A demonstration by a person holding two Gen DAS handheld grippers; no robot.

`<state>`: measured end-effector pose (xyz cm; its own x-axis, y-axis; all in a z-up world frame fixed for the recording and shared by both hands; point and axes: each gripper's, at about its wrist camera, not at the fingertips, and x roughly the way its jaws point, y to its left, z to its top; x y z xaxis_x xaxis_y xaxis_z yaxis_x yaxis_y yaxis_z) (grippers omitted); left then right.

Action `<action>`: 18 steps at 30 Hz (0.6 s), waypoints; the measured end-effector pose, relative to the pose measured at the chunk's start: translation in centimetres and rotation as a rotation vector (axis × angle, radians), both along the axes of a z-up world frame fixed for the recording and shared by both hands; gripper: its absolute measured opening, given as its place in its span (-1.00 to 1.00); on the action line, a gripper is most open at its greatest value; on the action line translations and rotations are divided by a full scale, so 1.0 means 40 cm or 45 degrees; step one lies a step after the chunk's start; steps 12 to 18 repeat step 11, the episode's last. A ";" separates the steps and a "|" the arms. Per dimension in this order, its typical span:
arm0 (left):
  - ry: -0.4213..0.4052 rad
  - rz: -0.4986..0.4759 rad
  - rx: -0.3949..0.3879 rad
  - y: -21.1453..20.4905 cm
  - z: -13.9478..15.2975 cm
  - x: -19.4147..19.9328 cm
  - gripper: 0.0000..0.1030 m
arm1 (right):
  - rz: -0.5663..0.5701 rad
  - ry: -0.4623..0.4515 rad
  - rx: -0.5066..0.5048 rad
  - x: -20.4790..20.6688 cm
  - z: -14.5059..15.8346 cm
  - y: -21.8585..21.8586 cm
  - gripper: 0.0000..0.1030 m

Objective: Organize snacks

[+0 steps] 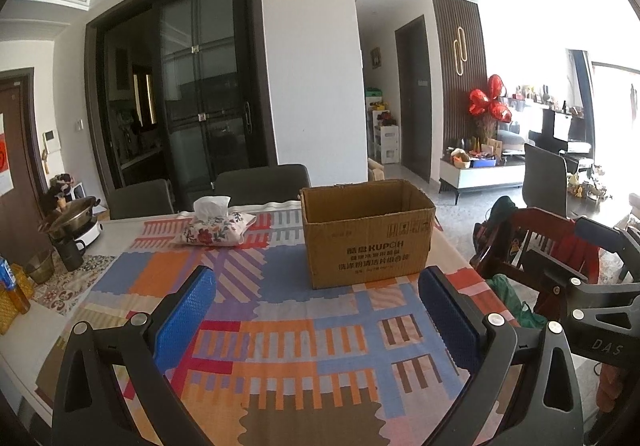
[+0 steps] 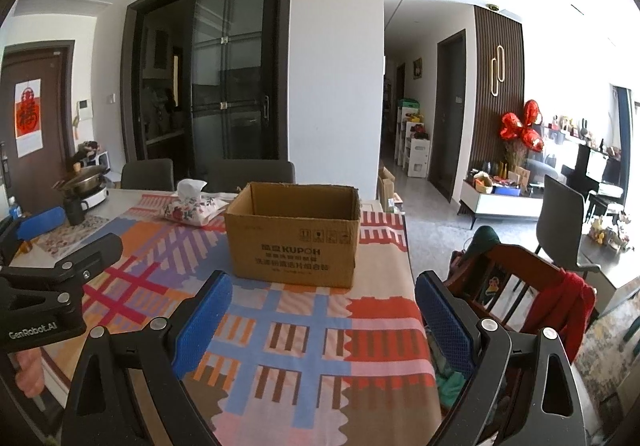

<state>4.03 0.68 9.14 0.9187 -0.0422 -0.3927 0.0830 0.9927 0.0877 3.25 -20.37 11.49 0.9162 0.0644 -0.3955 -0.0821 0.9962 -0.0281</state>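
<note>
Two claws of mine, the left gripper [image 1: 316,310] and the right gripper [image 2: 324,316], stand wide apart, holding nothing. Ahead, the open cardboard box [image 1: 366,234] stands upright on the patterned tablecloth [image 1: 280,346].

Cardboard box [image 1: 366,234] sits upright on table [image 1: 280,346], open top, toward far right edge. Tissue pouch [image 1: 216,228] left of box, a bit further back. Pot [image 1: 74,215] w/ mug [image 1: 70,252] before it at far left. Chairs [image 1: 260,179] behind table; wooden chair [image 2: 520,286] off right side.
</note>
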 end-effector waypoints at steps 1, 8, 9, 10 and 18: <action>0.001 -0.001 -0.002 0.000 0.001 -0.002 1.00 | -0.001 -0.002 -0.001 0.000 0.001 0.000 0.82; 0.018 -0.009 -0.010 0.002 0.005 -0.004 1.00 | -0.001 0.002 -0.002 -0.001 0.003 0.002 0.82; 0.019 -0.008 -0.010 0.002 0.004 -0.004 1.00 | -0.002 0.003 -0.003 -0.002 0.003 0.002 0.82; 0.018 -0.009 -0.010 0.002 0.005 -0.004 1.00 | 0.000 0.004 -0.001 -0.002 0.002 0.001 0.82; 0.019 -0.009 -0.010 0.002 0.002 -0.001 1.00 | 0.000 0.004 -0.002 -0.002 0.002 0.002 0.82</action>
